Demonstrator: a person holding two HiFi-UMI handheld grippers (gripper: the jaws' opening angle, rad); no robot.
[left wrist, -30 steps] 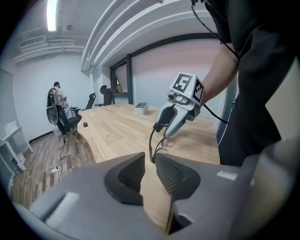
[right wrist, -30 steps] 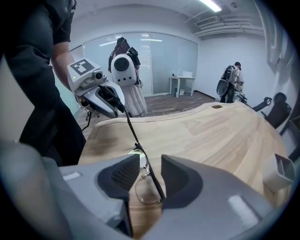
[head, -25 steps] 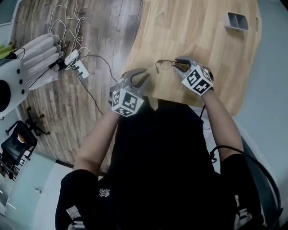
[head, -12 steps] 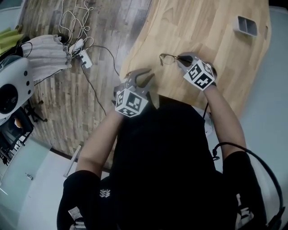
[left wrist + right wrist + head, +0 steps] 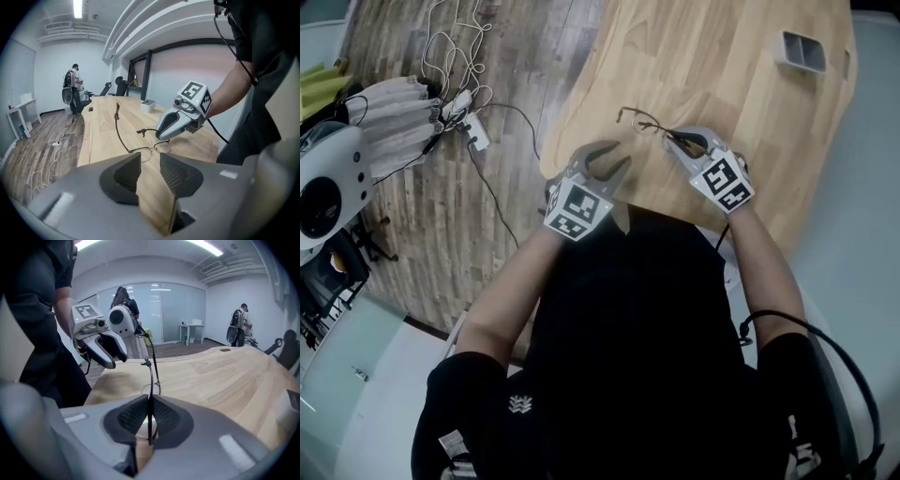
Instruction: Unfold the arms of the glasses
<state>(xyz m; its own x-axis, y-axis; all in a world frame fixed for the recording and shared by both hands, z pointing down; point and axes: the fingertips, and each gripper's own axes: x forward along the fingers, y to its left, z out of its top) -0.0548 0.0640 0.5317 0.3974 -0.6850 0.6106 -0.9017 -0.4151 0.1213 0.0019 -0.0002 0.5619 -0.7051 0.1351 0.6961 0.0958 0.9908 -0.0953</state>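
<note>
The right gripper (image 5: 670,139) is pinching the glasses (image 5: 642,122) by their thin dark frame. Its jaws have just been closing and are now pressing on that frame. It is holding the glasses over the near part of the wooden bench (image 5: 750,84), and one arm of the glasses is sticking out away from the lenses. The left gripper (image 5: 609,157) is hovering near them, toward the person. Its jaws have just been opening and are standing spread, gripping nothing.

One pair of glasses (image 5: 649,123), two grippers (image 5: 619,154) (image 5: 675,137)
</note>
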